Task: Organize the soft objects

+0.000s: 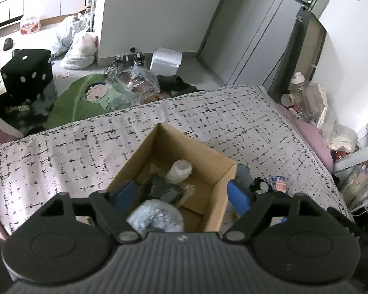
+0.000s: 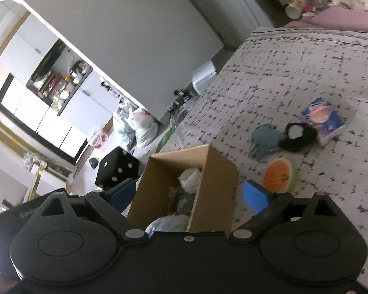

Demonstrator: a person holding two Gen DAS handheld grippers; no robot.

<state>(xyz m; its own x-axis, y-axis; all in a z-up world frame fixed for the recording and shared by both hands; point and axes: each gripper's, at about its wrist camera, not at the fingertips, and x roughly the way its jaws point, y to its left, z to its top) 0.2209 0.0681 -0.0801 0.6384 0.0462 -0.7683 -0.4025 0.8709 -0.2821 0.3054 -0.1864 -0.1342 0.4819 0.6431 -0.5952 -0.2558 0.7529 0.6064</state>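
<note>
An open cardboard box [image 1: 209,158] stands on a bed with a grey patterned cover [image 1: 61,152]. Inside lie a pale bag [image 1: 179,170], a dark soft item [image 1: 164,188] and a fluffy grey-blue item [image 1: 157,216]. My left gripper [image 1: 181,194] is open and empty just above the box. My right gripper [image 2: 190,193] is open and empty over the same box [image 2: 213,186]. To the right of the box lie a grey-blue soft item [image 2: 265,139], a black fuzzy item [image 2: 299,137], an orange round plush [image 2: 278,175] and a tissue pack [image 2: 323,120].
Beyond the bed's far edge the floor holds a black dice-shaped cube [image 1: 27,69], a green cartoon cushion [image 1: 85,98], plastic bags [image 1: 79,49] and a white box [image 1: 165,61]. A cluttered shelf [image 1: 304,98] and a grey door [image 1: 257,24] stand at the right.
</note>
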